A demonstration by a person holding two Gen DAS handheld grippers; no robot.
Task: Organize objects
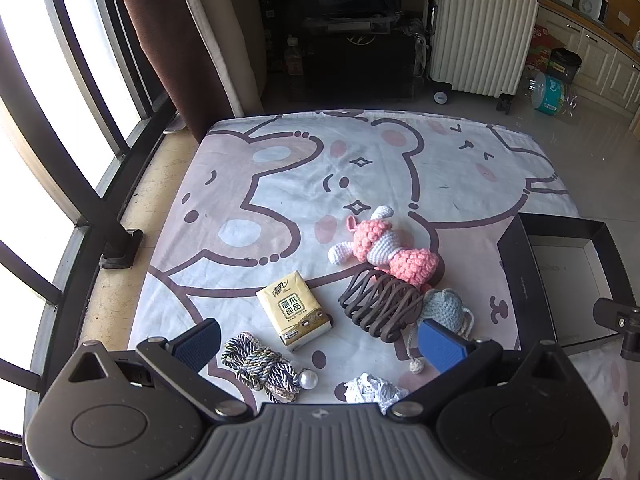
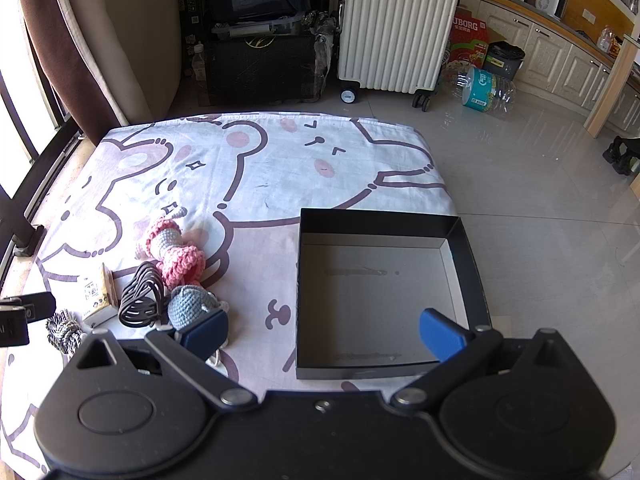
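hovering left gripper [image 1: 320, 344] jaws apart | right gripper [image 2: 324, 334] jaws apart over black box [image 2: 380, 222] | ridged brown hair claw [image 1: 380, 306] touching pink crochet doll [image 1: 384, 248] | glossy tissue pack [image 1: 294, 308] beside

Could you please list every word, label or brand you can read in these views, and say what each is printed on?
"原木纯品": green label on the tissue pack; the brand script above it is too stylised to read.
"UBORG": red carton beside the white suitcase, its first letter hidden.
Print on the teal roll wrapper and the black box wall is too small to read.
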